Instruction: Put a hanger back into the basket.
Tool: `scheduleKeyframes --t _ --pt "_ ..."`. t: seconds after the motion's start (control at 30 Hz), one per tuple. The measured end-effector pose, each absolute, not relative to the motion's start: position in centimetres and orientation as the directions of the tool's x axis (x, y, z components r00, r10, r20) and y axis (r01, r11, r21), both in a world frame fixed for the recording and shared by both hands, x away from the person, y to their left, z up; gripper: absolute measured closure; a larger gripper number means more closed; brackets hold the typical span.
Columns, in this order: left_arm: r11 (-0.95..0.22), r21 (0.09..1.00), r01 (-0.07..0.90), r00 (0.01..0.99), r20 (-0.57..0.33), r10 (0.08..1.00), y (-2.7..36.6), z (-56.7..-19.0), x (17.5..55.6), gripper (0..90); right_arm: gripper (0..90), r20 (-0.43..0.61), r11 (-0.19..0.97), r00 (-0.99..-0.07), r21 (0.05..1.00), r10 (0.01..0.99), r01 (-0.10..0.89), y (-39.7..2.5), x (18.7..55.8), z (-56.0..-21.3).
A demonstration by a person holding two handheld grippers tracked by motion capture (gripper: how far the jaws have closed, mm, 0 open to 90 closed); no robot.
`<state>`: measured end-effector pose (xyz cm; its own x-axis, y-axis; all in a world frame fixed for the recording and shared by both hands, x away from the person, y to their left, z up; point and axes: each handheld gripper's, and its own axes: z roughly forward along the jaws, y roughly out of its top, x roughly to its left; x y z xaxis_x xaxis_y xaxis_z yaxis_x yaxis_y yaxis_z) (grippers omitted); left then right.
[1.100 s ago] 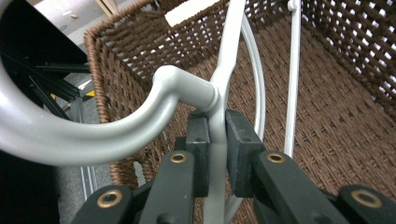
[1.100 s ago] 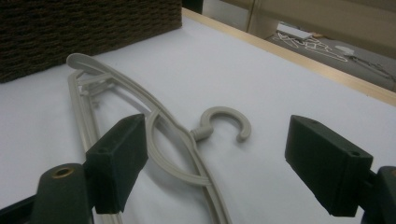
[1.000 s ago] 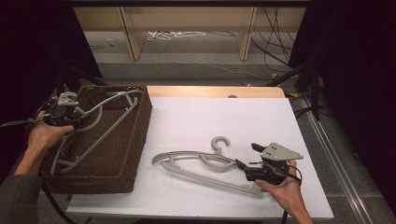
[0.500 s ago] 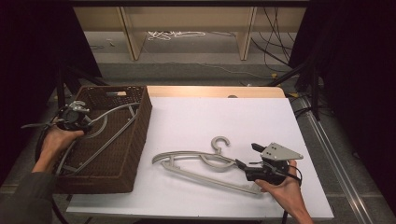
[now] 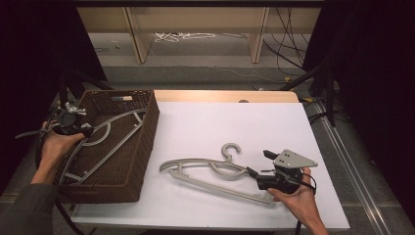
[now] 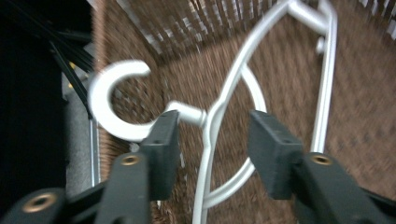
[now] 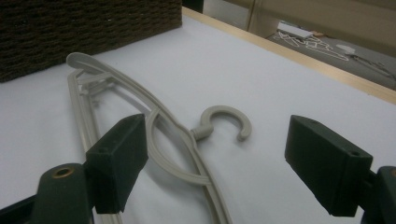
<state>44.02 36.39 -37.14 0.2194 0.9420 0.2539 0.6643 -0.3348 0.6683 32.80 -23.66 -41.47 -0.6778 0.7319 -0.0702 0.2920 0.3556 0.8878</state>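
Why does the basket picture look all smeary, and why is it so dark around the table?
In the left gripper view the basket weave and hanger are streaked, probably motion blur. The right gripper view is sharper; its near fingers look a bit soft. In the high view, light falls on the white table; the edges stay black.

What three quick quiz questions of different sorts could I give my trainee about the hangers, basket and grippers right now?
1. True or false: the hanger in the basket lies inside the wicker basket.
2. Multiple choice: the hanger on the table lies on A) the white tabletop, B) the floor, C) the basket's rim.
3. Short answer: how do the right gripper fingers stand?

Key:
1. True; the open left gripper has its fingers either side of that hanger's neck.
2. A.
3. Wide open, with the hanger lying between them, its hook pointing away.
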Motion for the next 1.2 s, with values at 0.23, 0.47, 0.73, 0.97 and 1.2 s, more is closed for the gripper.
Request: scheduleKeyframes --t 0.23,0.47,0.73,0.97,1.2 --pt "-0.250 0.807 0.535 0.248 0.133 0.960 32.9 -33.8 41.2 36.9 22.1 -0.061 0.349 -0.679 0.889 0.732 0.297 -23.5 32.8 -41.6" --pt "-0.164 0.882 0.443 0.396 -0.028 0.918 27.9 -33.0 38.6 29.2 21.9 -0.062 0.346 -0.679 0.892 0.732 0.291 -23.4 32.8 -41.8" --pt "-0.172 0.913 0.371 0.546 -0.064 0.836 22.8 -33.3 36.0 20.6 21.6 -0.064 0.348 -0.684 0.892 0.727 0.288 -23.3 32.9 -41.8" --pt "-0.170 0.940 0.297 0.621 -0.055 0.782 19.6 -34.6 34.3 17.1 19.3 -0.051 0.333 -0.688 0.900 0.724 0.283 -23.3 33.0 -42.0" --pt "-0.150 0.950 0.273 0.649 -0.067 0.757 17.4 -36.8 32.9 16.9 18.2 -0.038 0.315 -0.687 0.906 0.725 0.283 -23.4 33.1 -42.4"
